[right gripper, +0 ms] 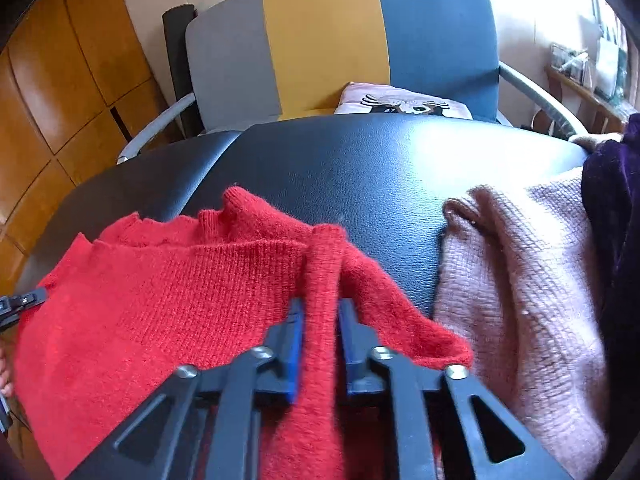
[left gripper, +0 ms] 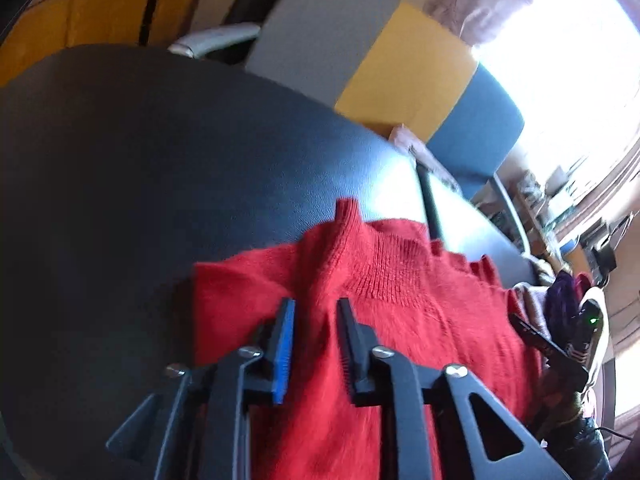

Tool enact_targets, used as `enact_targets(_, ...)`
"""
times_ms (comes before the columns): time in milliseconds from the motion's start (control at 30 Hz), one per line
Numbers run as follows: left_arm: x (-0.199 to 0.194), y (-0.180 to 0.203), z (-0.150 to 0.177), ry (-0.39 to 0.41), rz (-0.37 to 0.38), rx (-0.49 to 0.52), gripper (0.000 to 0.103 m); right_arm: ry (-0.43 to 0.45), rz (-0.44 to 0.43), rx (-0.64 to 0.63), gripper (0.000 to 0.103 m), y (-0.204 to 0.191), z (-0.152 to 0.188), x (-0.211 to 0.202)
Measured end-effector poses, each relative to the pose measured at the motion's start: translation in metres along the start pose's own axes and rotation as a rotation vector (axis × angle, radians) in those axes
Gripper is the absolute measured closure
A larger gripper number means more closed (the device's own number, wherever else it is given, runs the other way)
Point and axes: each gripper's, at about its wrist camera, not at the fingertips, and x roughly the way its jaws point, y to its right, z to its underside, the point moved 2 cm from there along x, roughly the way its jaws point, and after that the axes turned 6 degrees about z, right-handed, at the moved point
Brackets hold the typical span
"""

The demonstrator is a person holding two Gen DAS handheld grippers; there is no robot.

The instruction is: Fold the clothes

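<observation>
We judge a fold just laid: both the left gripper (left gripper: 316, 312) and right gripper (right gripper: 322, 314) stand with fingers released astride ridges of the red knitted sweater (right gripper: 168, 280) on the black leather-look surface (right gripper: 380, 168); next we regrasp for another fold.

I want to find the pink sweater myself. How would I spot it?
Look at the big black table in front of the striped chair. The pink sweater lies at its right side, between the red sweater and dark purple cloth. It alone is pale and chunky-knit.
</observation>
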Motion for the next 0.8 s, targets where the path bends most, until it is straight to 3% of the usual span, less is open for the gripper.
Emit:
enact_targets(33, -0.011, -0.003, 0.002, 0.018, 0.012, -0.001, 0.068, 0.024, 0.027, -0.014, 0.056, -0.001, -0.002, -0.007)
enact_targets(67, -0.025, -0.009, 0.007, 0.035, 0.024, -0.001, 0.068, 0.048, 0.054, -0.028, 0.052, -0.002, -0.004, -0.014)
enact_targets(200, -0.068, -0.025, 0.032, 0.078, 0.037, 0.026, 0.050, 0.186, 0.135, -0.120, 0.047, -0.020, -0.010, -0.059)
enact_targets(300, -0.081, -0.029, 0.054, 0.032, 0.067, 0.056, 0.041, 0.238, 0.053, -0.218, 0.027, -0.053, -0.007, -0.081)
enact_targets(433, -0.073, -0.020, 0.077, -0.043, 0.144, 0.089, 0.042, 0.186, -0.104, -0.329, 0.025, -0.111, 0.008, -0.074)
enact_targets(500, -0.066, -0.018, 0.083, -0.074, 0.196, 0.077, 0.042, 0.156, -0.123, -0.361, 0.025, -0.130, 0.013, -0.061)
enact_targets(600, -0.059, -0.021, 0.085, -0.079, 0.228, 0.055, 0.042, 0.063, -0.115, -0.362, 0.022, -0.133, 0.027, -0.028)
enact_targets(633, -0.058, -0.023, 0.084, -0.079, 0.232, 0.045, 0.042, 0.031, -0.112, -0.361, 0.013, -0.134, 0.032, -0.017)
enact_targets(800, -0.049, -0.027, 0.078, -0.087, 0.258, 0.004, 0.042, 0.020, -0.197, -0.304, 0.004, -0.123, 0.034, -0.013)
